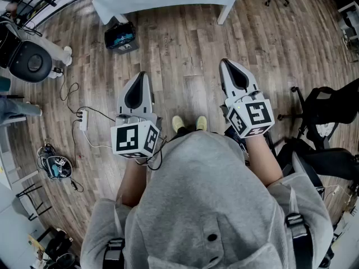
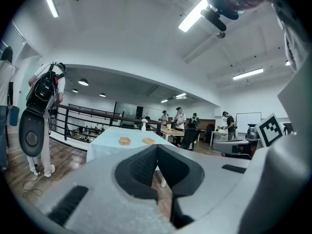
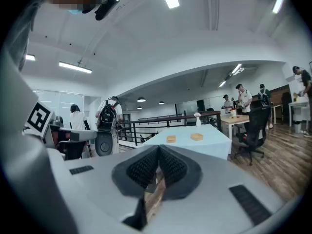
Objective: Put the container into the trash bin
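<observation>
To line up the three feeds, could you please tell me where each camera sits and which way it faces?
Head view: on the person's head, facing steeply down at the floor; hoodie, left gripper and right gripper show.
Left gripper view: on that gripper, facing level past its shut fingers toward the table.
Right gripper view: likewise, past its own shut fingers.
Both gripper views share the table and two boxes.
</observation>
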`<action>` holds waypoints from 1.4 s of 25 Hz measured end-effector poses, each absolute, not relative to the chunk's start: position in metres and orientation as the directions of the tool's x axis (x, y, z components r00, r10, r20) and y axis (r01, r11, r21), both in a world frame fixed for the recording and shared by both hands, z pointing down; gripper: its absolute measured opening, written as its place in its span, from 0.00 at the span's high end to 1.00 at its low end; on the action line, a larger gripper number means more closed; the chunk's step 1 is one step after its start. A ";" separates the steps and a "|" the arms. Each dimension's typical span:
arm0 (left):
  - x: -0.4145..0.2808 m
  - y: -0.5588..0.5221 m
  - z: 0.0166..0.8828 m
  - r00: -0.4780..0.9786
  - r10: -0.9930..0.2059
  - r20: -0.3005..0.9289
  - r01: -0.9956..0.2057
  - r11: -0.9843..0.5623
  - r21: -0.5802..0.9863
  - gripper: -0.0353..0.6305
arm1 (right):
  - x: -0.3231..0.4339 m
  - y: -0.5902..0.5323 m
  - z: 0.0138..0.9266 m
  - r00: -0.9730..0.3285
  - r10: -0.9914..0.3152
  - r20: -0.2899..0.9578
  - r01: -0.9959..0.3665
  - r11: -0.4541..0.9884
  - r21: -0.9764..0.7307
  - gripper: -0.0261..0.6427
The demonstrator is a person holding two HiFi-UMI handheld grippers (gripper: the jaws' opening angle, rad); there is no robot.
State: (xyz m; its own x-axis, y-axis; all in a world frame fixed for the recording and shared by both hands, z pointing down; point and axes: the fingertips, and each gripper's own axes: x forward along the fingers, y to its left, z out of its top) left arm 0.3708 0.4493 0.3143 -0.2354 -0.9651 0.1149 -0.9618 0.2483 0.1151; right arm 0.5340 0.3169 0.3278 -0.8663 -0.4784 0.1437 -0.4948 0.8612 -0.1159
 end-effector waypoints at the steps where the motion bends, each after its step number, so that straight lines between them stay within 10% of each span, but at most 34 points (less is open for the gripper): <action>1: 0.368 0.450 0.313 -0.238 -0.964 0.116 -0.962 0.251 0.111 0.92 | 0.531 0.318 0.327 -0.867 -0.478 0.143 -0.494 0.862 -0.117 0.92; 35: 0.322 0.461 0.319 -0.168 -0.983 0.070 -0.981 0.174 0.090 0.92 | 0.473 0.340 0.331 -0.878 -0.469 0.093 -0.478 0.869 -0.131 0.92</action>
